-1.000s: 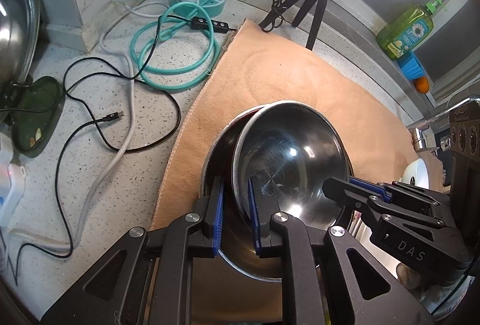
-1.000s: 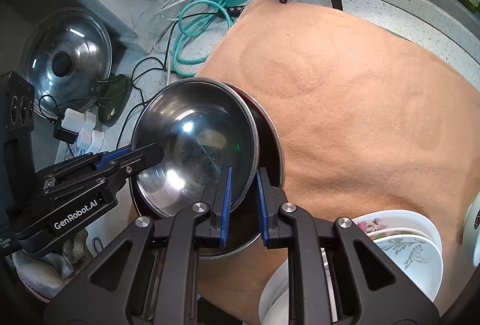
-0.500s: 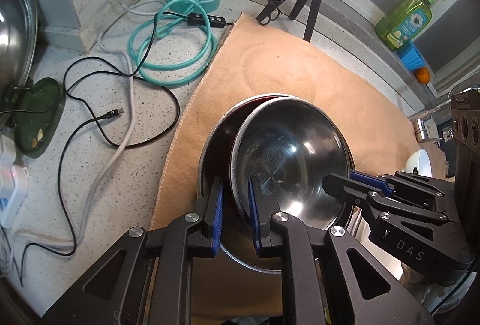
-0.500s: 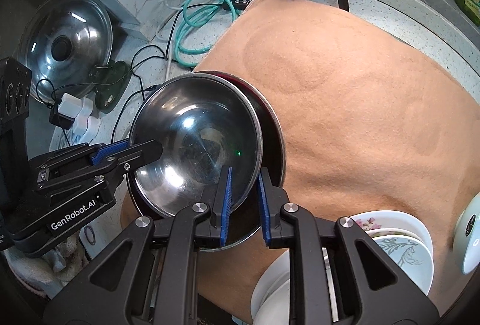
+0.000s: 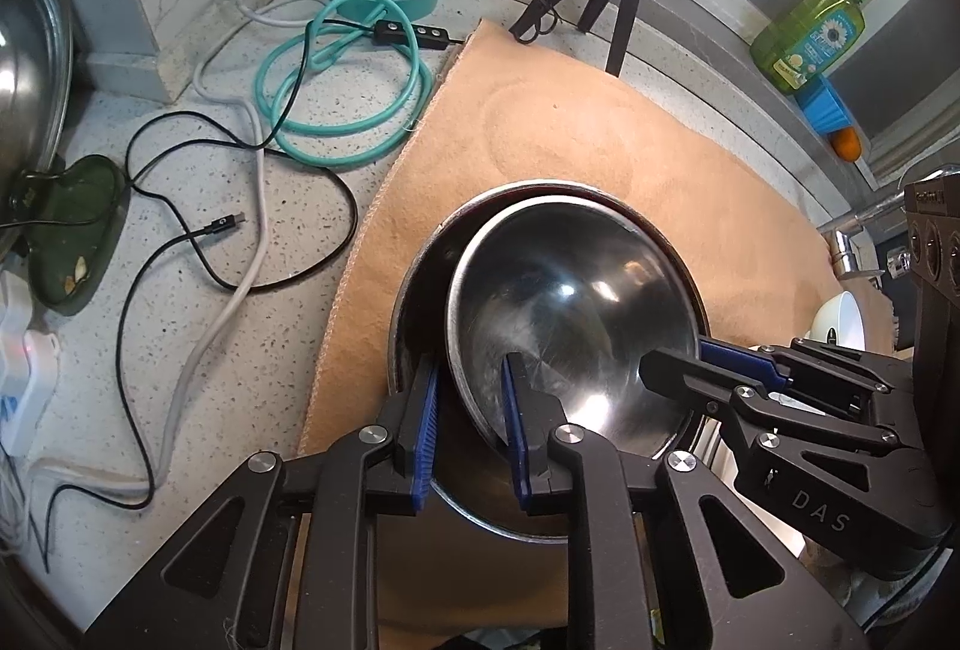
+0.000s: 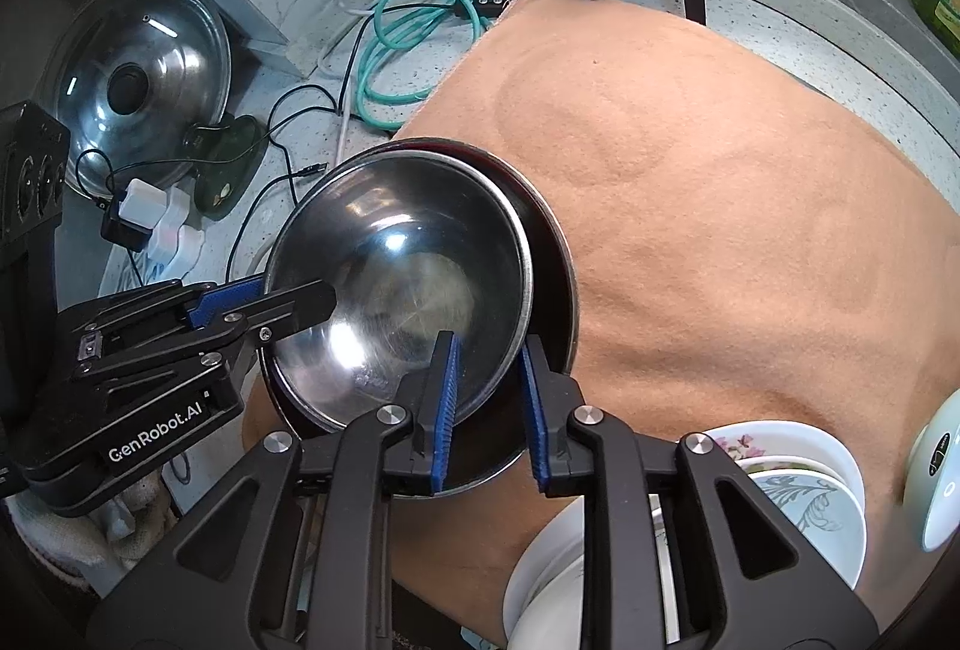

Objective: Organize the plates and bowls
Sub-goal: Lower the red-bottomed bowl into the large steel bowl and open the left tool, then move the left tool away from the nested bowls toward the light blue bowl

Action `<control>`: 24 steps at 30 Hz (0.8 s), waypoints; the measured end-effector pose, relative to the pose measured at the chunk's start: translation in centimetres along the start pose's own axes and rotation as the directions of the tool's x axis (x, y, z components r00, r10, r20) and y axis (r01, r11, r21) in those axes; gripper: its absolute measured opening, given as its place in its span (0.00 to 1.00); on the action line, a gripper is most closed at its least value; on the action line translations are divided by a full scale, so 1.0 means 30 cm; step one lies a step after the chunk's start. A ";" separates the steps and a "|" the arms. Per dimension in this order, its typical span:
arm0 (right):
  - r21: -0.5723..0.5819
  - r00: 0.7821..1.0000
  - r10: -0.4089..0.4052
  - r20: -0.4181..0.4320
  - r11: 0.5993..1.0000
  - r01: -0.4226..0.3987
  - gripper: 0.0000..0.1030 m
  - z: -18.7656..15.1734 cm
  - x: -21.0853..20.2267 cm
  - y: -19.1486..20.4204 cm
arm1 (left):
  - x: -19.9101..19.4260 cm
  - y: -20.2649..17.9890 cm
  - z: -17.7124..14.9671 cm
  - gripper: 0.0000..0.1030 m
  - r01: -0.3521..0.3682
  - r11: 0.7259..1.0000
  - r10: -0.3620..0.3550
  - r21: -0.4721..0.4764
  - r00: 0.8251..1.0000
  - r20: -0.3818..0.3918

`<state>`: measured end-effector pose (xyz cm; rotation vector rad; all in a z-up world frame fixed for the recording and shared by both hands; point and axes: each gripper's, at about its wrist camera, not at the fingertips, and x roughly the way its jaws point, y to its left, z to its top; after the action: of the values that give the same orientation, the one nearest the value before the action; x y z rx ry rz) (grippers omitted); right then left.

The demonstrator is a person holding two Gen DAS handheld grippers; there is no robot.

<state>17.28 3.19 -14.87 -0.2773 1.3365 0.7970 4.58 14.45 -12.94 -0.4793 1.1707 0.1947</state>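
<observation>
You are releasing the steel bowl [image 5: 576, 302] nested in the larger bowl [image 5: 420, 302] on the orange mat [image 5: 540, 128].
Both the left gripper [image 5: 468, 410] and right gripper [image 6: 489, 398] are opening, their pads coming off its rim; keep spreading evenly before lifting clear.

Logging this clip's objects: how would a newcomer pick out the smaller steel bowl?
Find the orange mat; at its left edge sit two nested bowls. The smaller steel bowl lies inside the larger bowl, mirror-bright, off-centre against its rim, unlike the white floral dishes nearby.
</observation>
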 end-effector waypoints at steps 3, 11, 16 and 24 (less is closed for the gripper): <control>0.003 1.000 0.002 0.001 1.000 -0.002 0.21 0.000 0.000 -0.003 | -0.003 -0.001 -0.002 0.17 0.000 1.000 0.000 0.001 1.000 0.004; 0.004 1.000 -0.003 0.009 1.000 0.003 0.22 -0.005 -0.005 0.000 | -0.023 -0.004 -0.008 0.17 0.000 1.000 0.000 -0.004 1.000 0.019; 0.001 0.999 -0.009 0.041 1.000 0.009 0.22 -0.013 -0.030 0.000 | -0.064 -0.008 0.000 0.17 0.008 1.000 -0.008 -0.001 0.999 0.051; 0.016 0.993 0.012 0.119 1.000 -0.014 0.31 -0.031 -0.144 -0.017 | -0.148 -0.071 0.021 0.17 0.063 0.998 -0.066 0.028 0.991 0.117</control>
<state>16.82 0.72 -11.19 -0.2048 1.2335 0.8004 4.21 13.28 -8.14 -0.4775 1.0396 0.1505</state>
